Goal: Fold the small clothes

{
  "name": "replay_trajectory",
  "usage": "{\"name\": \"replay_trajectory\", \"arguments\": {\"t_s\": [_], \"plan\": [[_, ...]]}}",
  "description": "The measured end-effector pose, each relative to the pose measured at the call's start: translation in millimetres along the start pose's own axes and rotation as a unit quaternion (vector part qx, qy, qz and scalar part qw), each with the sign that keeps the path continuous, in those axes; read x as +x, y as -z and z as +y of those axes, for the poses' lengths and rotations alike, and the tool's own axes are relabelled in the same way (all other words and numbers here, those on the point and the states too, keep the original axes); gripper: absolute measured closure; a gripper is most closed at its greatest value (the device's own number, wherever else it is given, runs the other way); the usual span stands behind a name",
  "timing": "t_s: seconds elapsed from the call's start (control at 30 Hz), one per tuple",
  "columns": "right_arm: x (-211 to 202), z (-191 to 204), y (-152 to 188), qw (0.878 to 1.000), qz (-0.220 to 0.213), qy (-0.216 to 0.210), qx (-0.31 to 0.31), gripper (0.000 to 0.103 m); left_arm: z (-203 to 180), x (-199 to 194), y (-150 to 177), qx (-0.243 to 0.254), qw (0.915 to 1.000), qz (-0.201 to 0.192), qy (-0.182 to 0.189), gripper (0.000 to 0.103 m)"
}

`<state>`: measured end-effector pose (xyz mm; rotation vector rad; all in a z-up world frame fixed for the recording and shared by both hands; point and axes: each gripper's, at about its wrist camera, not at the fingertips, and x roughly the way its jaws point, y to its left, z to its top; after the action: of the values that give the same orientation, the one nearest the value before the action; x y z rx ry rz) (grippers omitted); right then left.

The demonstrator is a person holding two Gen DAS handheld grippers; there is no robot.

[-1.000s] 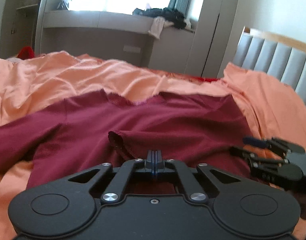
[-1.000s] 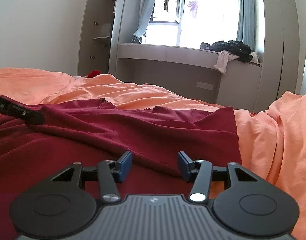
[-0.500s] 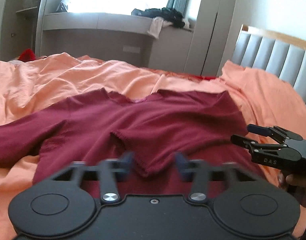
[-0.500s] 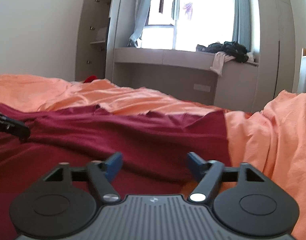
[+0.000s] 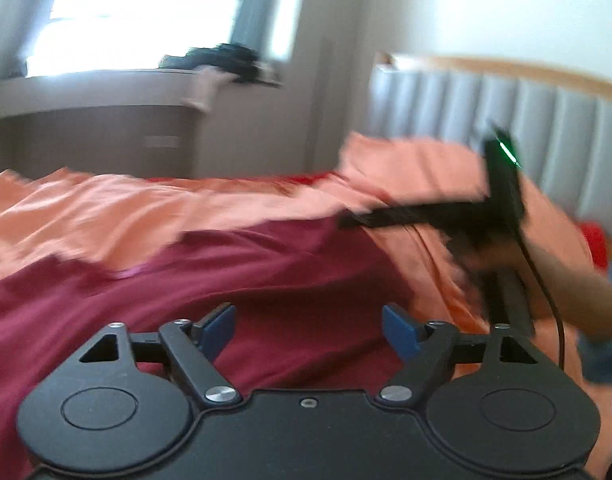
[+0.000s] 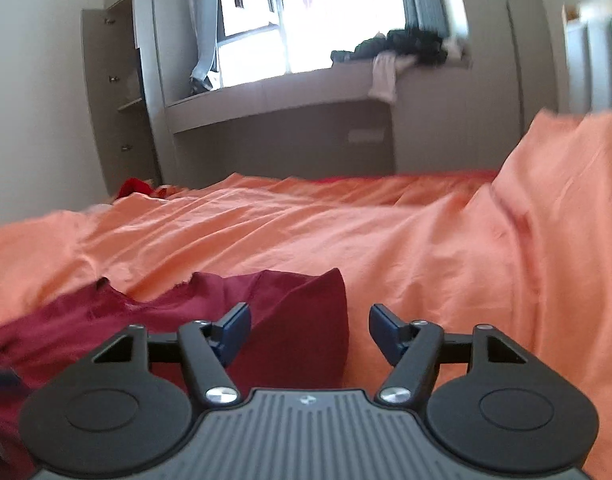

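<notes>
Maroon shirt (image 5: pixel 266 280) lies spread on the orange bedsheet (image 6: pixel 345 232), free of both wide-open, empty grippers, left gripper (image 5: pixel 307 328) and right gripper (image 6: pixel 309 330), whose pads could pinch sheet along with shirt near its right edge

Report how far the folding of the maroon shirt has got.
Done: the maroon shirt lies spread on the orange bedsheet, and its right edge looks turned in. In hand: nothing; the left tongs and the right tongs are both open, above the cloth. Left: the shirt is not yet a compact fold. The left view is blurred, so creases there are unclear.
</notes>
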<state>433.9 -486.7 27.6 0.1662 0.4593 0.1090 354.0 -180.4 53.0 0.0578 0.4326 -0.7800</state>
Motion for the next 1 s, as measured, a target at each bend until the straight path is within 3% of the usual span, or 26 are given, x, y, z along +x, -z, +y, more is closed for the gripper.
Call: {"name": "replay_trajectory", "arguments": {"t_s": [0.1,0.23,0.33,0.43,0.57,0.67,0.7,0.77,0.83,0.93,1.0], "plan": [[13,-9,-4,1.000,0.023,-0.015,-0.001,0.039,-34,33,-4,0.084,0.9957,0.036,0.014,0.019],[22,-18,-5,0.999,0.038,-0.033,0.004,0.045,-70,70,-4,0.181,0.9808,0.071,0.017,0.025],[27,-24,-7,0.998,0.045,-0.052,0.008,0.047,-89,93,-3,0.215,0.9724,0.086,0.031,0.028],[29,-29,-12,0.996,0.050,-0.068,0.002,0.049,-112,114,-3,0.251,0.9640,0.088,0.009,0.033],[35,-32,-21,0.994,0.065,-0.091,-0.003,0.050,-134,138,4,0.301,0.9479,0.094,-0.043,0.053],[39,-34,-26,0.992,0.077,-0.102,-0.018,0.054,-145,154,16,0.349,0.9252,0.107,-0.102,0.078],[39,-35,-27,0.991,0.078,-0.102,-0.024,0.058,-148,156,19,0.362,0.9193,0.103,-0.116,0.093],[40,-36,-27,0.990,0.084,-0.106,-0.032,0.085,-151,153,24,0.376,0.9140,0.084,-0.128,0.097],[39,-35,-27,0.990,0.080,-0.106,-0.041,0.094,-156,145,29,0.392,0.9090,0.061,-0.128,0.098],[37,-31,-31,0.992,0.058,-0.090,-0.060,0.096,-167,130,42,0.431,0.8926,0.018,-0.132,0.099],[39,-27,-36,0.993,0.047,-0.080,-0.068,0.097,-175,128,46,0.452,0.8823,0.009,-0.132,0.100]]}}
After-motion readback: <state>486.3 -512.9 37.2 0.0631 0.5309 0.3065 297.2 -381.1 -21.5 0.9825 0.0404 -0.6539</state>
